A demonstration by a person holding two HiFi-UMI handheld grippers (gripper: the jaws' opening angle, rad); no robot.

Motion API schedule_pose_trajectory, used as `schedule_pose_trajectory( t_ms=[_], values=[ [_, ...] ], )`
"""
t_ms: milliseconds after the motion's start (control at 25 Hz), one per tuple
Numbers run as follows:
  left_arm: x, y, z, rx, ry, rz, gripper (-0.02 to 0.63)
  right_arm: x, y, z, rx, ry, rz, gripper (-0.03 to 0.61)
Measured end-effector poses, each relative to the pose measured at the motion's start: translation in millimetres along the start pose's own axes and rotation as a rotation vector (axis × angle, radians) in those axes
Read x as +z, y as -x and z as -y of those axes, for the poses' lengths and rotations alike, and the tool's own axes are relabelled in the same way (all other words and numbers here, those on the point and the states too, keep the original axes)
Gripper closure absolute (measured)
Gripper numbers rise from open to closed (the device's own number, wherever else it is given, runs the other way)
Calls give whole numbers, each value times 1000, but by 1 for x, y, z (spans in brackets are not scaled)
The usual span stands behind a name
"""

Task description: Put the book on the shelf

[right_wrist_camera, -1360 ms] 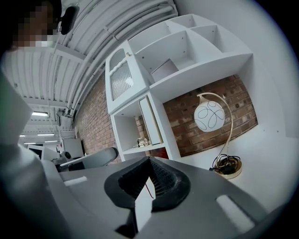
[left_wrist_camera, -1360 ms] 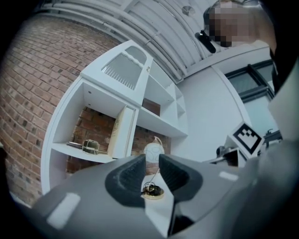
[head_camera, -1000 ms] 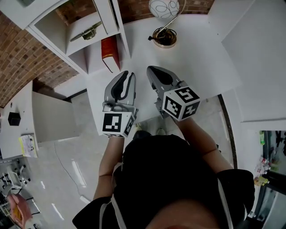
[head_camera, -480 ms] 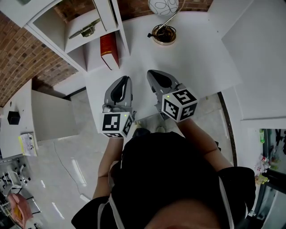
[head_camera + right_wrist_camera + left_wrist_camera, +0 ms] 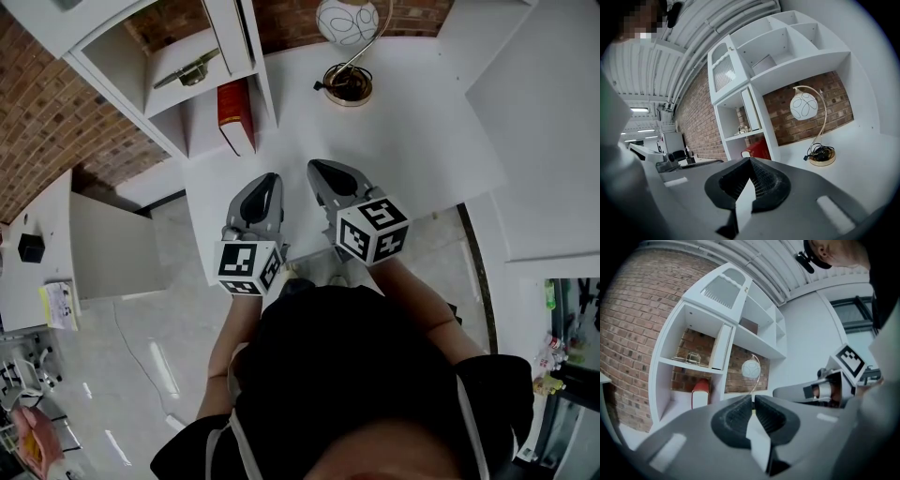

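A red book [image 5: 236, 114] stands upright in the lowest compartment of the white shelf unit [image 5: 169, 56]; it also shows as the red book [image 5: 700, 393] in the left gripper view and the red book [image 5: 758, 149] in the right gripper view. My left gripper [image 5: 272, 178] hangs over the white table below the shelf, jaws shut with nothing between them, as the left gripper [image 5: 753, 401] view confirms. Beside it my right gripper [image 5: 315, 169] is shut and empty too, seen again as the right gripper [image 5: 750, 161]. Both are apart from the book.
A globe lamp [image 5: 345, 21] with a brass base [image 5: 347, 84] and coiled cord stands at the table's back. A small metal object [image 5: 189, 73] lies on the shelf board above the book. The white table [image 5: 422, 131] ends in a front edge near my grippers.
Both grippers have drawn back from the shelf toward the table's front edge. The left jaws, slightly apart a second ago, are closed. The book has stayed in its compartment.
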State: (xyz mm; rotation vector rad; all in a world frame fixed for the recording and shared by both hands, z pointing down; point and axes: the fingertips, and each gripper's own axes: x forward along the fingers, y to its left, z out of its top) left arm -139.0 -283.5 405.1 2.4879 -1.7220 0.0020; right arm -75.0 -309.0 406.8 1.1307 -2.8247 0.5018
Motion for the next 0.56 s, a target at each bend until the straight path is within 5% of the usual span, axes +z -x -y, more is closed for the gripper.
schedule_pose_trajectory(
  t_ms=[560],
  values=[
    [-1,7,-7,38,40,-1,589,2,-1,-7,11,9,10,581]
  ],
)
